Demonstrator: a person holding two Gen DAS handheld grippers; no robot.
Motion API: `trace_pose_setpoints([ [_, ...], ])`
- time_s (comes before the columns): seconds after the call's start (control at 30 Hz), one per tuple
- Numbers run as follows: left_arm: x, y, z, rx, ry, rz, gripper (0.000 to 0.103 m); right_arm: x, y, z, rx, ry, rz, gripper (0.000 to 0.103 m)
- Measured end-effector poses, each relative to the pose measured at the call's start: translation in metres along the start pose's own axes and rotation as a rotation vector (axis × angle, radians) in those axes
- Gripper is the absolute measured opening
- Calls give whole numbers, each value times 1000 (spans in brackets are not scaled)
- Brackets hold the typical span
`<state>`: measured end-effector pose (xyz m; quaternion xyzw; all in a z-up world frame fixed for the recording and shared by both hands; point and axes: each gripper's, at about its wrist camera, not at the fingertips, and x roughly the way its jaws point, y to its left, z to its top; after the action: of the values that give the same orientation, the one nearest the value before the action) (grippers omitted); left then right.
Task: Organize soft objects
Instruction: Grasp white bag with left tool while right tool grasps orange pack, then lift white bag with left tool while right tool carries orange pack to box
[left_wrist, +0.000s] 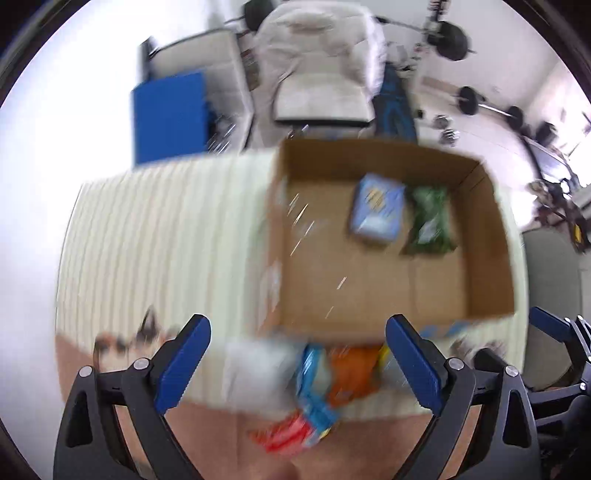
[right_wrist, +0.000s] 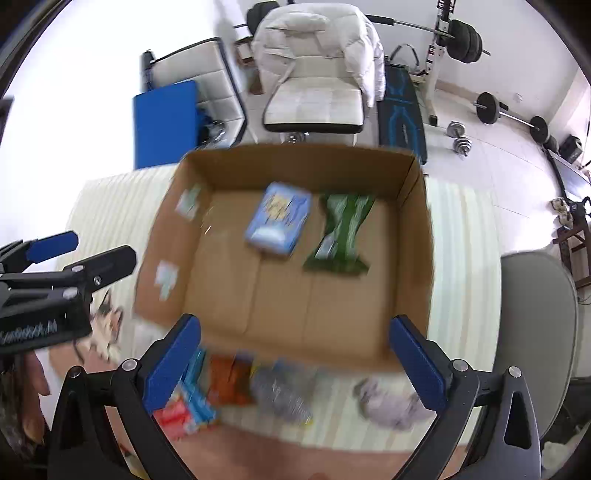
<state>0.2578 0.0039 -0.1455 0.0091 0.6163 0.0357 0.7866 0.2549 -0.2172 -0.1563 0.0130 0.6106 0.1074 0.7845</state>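
Note:
An open cardboard box (left_wrist: 491, 258) (right_wrist: 236, 162) stands on a pale striped mat. Inside lie a blue packet (left_wrist: 376, 208) (right_wrist: 279, 218) and a green packet (left_wrist: 430, 218) (right_wrist: 341, 230). In front of the box lie soft packets: an orange one (left_wrist: 351, 373) (right_wrist: 229, 380), a blue-and-red one (left_wrist: 314, 406) (right_wrist: 188, 406), a silvery one (left_wrist: 255, 369) (right_wrist: 280, 391) and a greyish bundle (right_wrist: 388, 402). My left gripper (left_wrist: 295, 354) is open and empty above these packets. My right gripper (right_wrist: 291, 350) is open and empty at the box's near wall.
The striped mat (left_wrist: 166, 240) (right_wrist: 461, 258) lies on a wooden table. A small patterned item (right_wrist: 105, 325) lies left of the box. Beyond are a white armchair (right_wrist: 314, 85), a blue panel (right_wrist: 164, 122), weights (right_wrist: 461, 40) and a grey chair (right_wrist: 535, 314).

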Motion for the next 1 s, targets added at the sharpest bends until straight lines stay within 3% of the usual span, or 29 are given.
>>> trace_pose_setpoints([
  [0.17,60,44,-55,-77,173,38,97,48,10,-60,-15,142,15,103],
  [0.3,109,65,-67,-92,281,28,97,100,11,-86,-17,241,-14,97],
  [0.47,156,63,-64,-79,374,-56,97,131,17,-87,65,300,73,93],
  [0.57,182,58,-65,-66,433,-48,97,144,32,-82,94,307,117,91],
  [0.67,199,56,-69,-68,451,-53,97,160,50,-80,76,314,88,90],
  [0.77,204,59,-74,-81,446,-68,88,176,63,-83,62,325,43,90],
  [0.83,201,62,-78,-90,434,-80,83,181,69,-83,54,319,27,84],
  [0.9,195,66,-84,-96,433,-68,78,192,71,-86,53,362,-1,62],
  [1.0,191,73,-94,-96,435,-29,79,197,63,-93,55,390,-21,51],
])
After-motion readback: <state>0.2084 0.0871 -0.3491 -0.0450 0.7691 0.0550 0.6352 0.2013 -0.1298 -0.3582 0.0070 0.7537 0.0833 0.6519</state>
